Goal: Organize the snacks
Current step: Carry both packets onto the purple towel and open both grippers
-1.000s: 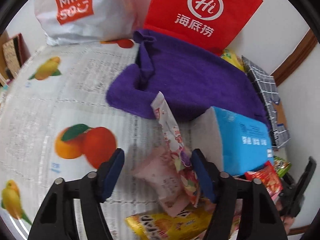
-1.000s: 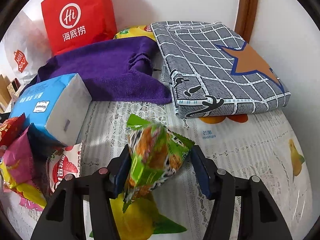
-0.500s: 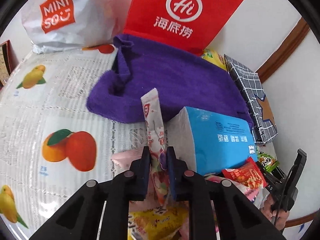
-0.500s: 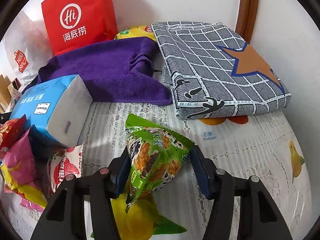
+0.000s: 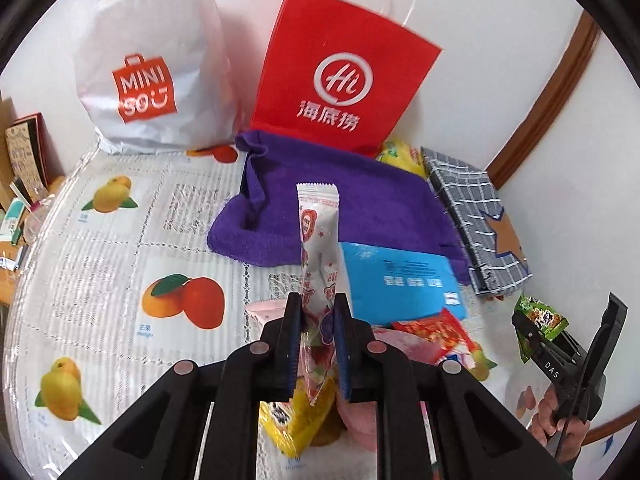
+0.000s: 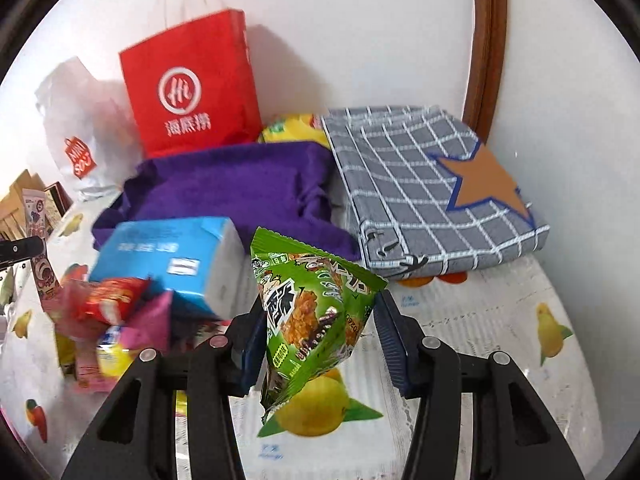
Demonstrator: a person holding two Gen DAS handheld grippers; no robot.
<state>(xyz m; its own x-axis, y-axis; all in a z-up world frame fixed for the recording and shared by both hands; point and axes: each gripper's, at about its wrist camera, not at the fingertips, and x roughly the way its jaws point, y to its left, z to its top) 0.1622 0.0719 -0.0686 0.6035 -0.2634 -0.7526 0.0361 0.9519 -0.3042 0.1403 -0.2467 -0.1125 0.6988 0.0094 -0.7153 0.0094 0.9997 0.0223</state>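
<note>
"MINISO" (white bag [image 5: 152, 80]), "Hi" (red bag [image 5: 344, 76])

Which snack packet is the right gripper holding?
The green triangular packet, puffy, clamped in the right gripper above the tablecloth. The left gripper holds the slim white-and-pink packet; others lie piled.

White wall [image 5: 500, 20] — brown wooden trim [image 6: 490, 40].

Glossy wrappers against soft cloth and matt paper

The green snack packet [image 6: 316, 312] and white-pink sachet [image 5: 320, 248] are shiny plastic film; the purple towel [image 5: 340, 208] is fuzzy cloth, the red bag [image 5: 340, 80] matt paper, the worktop [image 5: 100, 260] cover smooth printed plastic.
</note>
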